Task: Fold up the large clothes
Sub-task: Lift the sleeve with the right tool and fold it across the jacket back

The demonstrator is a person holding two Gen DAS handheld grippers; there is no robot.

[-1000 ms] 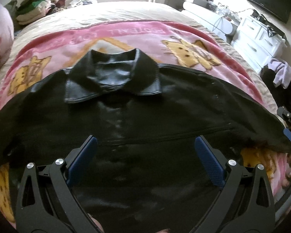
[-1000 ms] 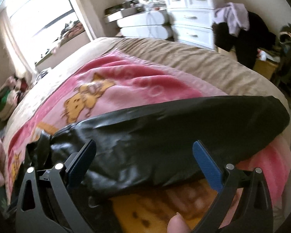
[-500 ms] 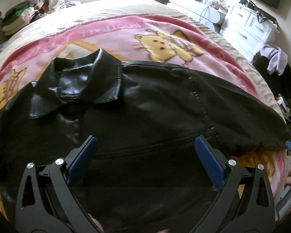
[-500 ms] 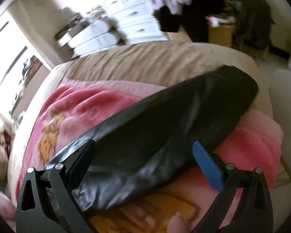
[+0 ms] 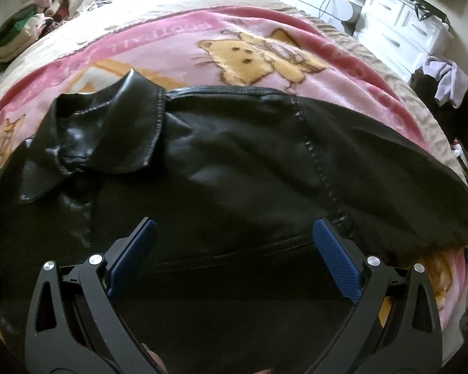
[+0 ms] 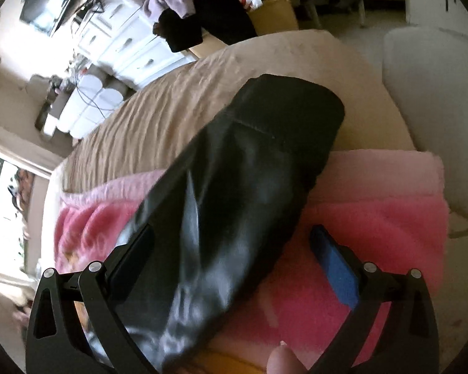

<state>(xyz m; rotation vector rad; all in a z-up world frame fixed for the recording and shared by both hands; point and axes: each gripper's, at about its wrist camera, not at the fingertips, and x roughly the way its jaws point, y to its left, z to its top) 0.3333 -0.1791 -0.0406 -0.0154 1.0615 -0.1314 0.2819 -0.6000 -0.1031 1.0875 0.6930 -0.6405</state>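
Lying between spread jaws: jacket sleeve [image 6: 249,193], ungripped.

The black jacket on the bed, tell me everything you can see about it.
The black jacket looks like glossy leather or faux leather, with a folded-down collar and a stitched shoulder seam. It lies spread flat on the pink cartoon blanket. One sleeve stretches out, its cuffed end reaching the tan bedspread. The left tool and right tool are open above it, neither gripping it.
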